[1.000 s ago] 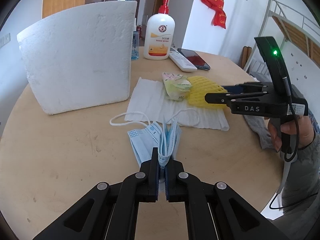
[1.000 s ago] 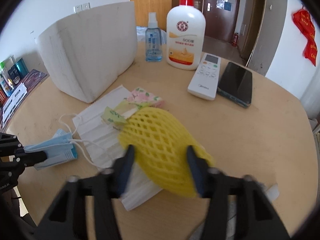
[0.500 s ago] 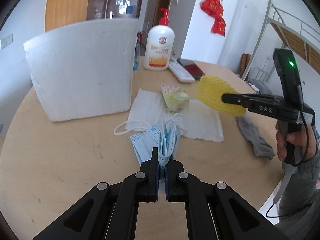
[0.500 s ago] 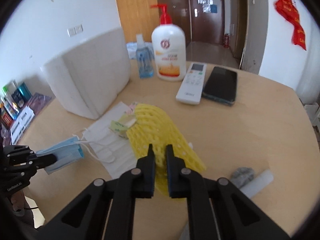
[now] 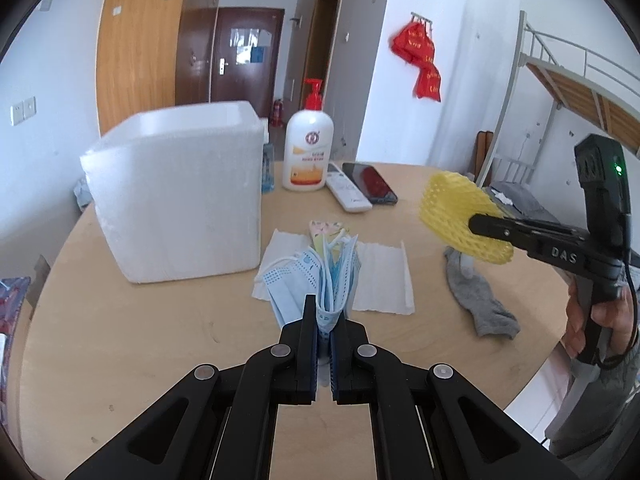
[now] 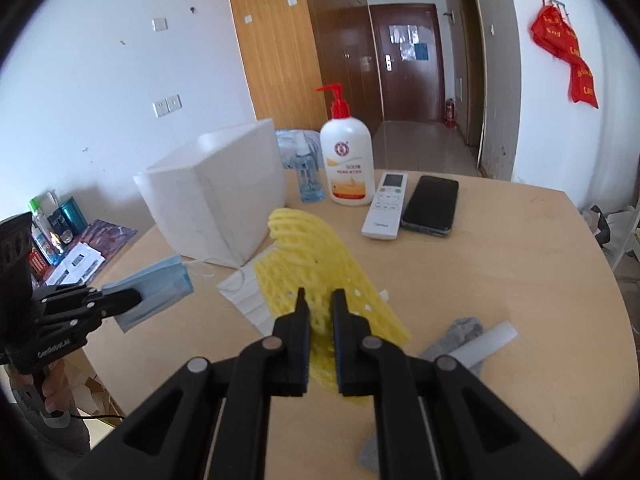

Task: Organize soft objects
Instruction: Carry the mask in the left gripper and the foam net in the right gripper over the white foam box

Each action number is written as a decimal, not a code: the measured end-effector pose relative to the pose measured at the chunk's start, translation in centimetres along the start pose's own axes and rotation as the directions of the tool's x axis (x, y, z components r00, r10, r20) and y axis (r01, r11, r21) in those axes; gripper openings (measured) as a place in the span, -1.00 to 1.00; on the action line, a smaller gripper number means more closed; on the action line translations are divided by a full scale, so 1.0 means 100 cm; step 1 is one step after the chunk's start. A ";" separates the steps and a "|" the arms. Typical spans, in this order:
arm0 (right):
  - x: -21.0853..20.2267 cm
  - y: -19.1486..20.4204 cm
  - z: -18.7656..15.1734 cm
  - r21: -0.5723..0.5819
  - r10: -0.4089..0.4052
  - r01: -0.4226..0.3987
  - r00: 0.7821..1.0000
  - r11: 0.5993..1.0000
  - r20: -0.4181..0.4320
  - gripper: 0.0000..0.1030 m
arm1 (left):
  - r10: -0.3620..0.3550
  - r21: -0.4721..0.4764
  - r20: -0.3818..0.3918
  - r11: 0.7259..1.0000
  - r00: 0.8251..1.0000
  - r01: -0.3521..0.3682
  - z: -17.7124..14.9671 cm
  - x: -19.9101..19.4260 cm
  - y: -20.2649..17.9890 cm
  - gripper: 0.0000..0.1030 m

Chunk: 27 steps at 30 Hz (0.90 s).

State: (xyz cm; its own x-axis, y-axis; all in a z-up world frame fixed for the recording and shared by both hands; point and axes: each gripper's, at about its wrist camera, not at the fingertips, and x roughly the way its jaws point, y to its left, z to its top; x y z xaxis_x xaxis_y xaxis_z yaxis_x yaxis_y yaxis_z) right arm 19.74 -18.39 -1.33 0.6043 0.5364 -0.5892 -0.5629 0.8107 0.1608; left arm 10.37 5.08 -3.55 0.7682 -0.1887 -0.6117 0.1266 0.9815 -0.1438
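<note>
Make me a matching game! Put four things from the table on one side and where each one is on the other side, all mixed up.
Things:
1. blue face masks
2. yellow foam net
3. grey sock
4. phone

Places:
A. lying on the table beside the remote
B. pinched in the left gripper
C. lying loose on the table, with nothing holding it
D. pinched in the right gripper

Pairs: 1-B, 2-D, 3-C, 4-A
</note>
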 end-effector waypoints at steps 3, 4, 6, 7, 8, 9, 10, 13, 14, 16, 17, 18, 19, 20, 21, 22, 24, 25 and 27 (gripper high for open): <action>-0.014 0.005 -0.004 0.002 0.006 -0.007 1.000 1.000 0.027 -0.76 | 0.005 0.006 0.021 1.000 1.000 -0.005 0.000 -0.010 -0.004 -0.92; -0.018 0.006 -0.006 0.002 0.009 -0.009 0.999 1.000 0.034 -0.76 | 0.006 0.008 0.026 1.000 1.000 -0.006 0.000 -0.012 -0.005 -0.92; -0.026 0.010 -0.009 0.002 0.015 -0.015 0.999 1.000 0.050 -0.76 | 0.010 0.015 0.040 1.000 0.999 -0.010 0.000 -0.020 -0.008 -0.91; -0.029 0.011 -0.011 0.002 0.017 -0.017 0.998 1.000 0.056 -0.76 | 0.010 0.019 0.045 1.000 0.999 -0.011 -0.001 -0.024 -0.010 -0.91; -0.035 0.013 -0.013 0.000 0.019 -0.019 0.998 1.000 0.067 -0.76 | 0.010 0.024 0.052 1.000 0.999 -0.011 -0.002 -0.030 -0.012 -0.91; -0.039 0.015 -0.014 0.000 0.020 -0.020 0.997 1.000 0.076 -0.76 | 0.011 0.028 0.058 1.000 0.998 -0.013 -0.002 -0.033 -0.014 -0.91; -0.043 0.017 -0.016 -0.002 0.022 -0.022 0.996 1.000 0.083 -0.76 | 0.014 0.033 0.065 0.999 0.998 -0.016 -0.003 -0.037 -0.016 -0.91; -0.056 0.025 -0.022 -0.014 0.029 -0.028 0.994 1.000 0.108 -0.76 | 0.015 0.047 0.086 0.999 0.996 -0.019 -0.005 -0.049 -0.023 -0.91; -0.062 0.027 -0.024 -0.019 0.030 -0.028 0.993 0.999 0.118 -0.76 | 0.016 0.054 0.096 0.998 0.995 -0.021 -0.007 -0.054 -0.026 -0.91; -0.070 0.030 -0.028 -0.023 0.034 -0.031 0.990 0.999 0.134 -0.76 | 0.017 0.063 0.106 0.998 0.994 -0.024 -0.009 -0.060 -0.029 -0.91; -0.075 0.032 -0.030 -0.025 0.037 -0.034 0.989 0.999 0.143 -0.76 | 0.018 0.067 0.114 0.997 0.993 -0.026 -0.009 -0.064 -0.032 -0.91; -0.078 0.033 -0.031 -0.028 0.039 -0.035 0.988 0.999 0.150 -0.76 | 0.018 0.072 0.122 0.997 0.992 -0.027 -0.011 -0.069 -0.034 -0.91; -0.082 0.036 -0.032 -0.033 0.042 -0.037 0.987 0.999 0.157 -0.76 | 0.018 0.074 0.128 0.997 0.992 -0.028 -0.012 -0.073 -0.036 -0.91; -0.085 0.037 -0.034 -0.034 0.044 -0.039 0.985 0.999 0.164 -0.76 | 0.020 0.077 0.137 0.997 0.990 -0.031 -0.012 -0.077 -0.038 -0.91; -0.087 0.038 -0.036 -0.036 0.046 -0.041 0.985 0.999 0.167 -0.76 | 0.022 0.079 0.142 0.996 0.990 -0.033 -0.013 -0.081 -0.039 -0.91; -0.089 0.040 -0.037 -0.040 0.048 -0.042 0.984 0.998 0.170 -0.76 | 0.023 0.081 0.150 0.996 0.988 -0.035 -0.014 -0.084 -0.039 -0.91; -0.092 0.043 -0.039 -0.048 0.054 -0.046 0.983 0.998 0.177 -0.76 | 0.026 0.083 0.162 0.996 0.986 -0.040 -0.016 -0.090 -0.040 -0.91; -0.094 0.046 -0.040 -0.054 0.057 -0.048 0.982 0.997 0.179 -0.76 | 0.026 0.084 0.167 0.996 0.986 -0.041 -0.017 -0.093 -0.041 -0.91; -0.096 0.050 -0.042 -0.063 0.064 -0.054 0.981 0.997 0.184 -0.76 | 0.031 0.082 0.176 0.996 0.984 -0.046 -0.019 -0.098 -0.041 -0.91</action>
State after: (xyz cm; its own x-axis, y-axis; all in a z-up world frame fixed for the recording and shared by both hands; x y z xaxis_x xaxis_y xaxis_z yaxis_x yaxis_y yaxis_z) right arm 8.82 -20.48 1.82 0.6603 0.6215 -0.4216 -0.6290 0.7644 0.1416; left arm 1.14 2.87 1.57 0.8700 -0.1499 -0.4698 0.1426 0.9884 -0.0515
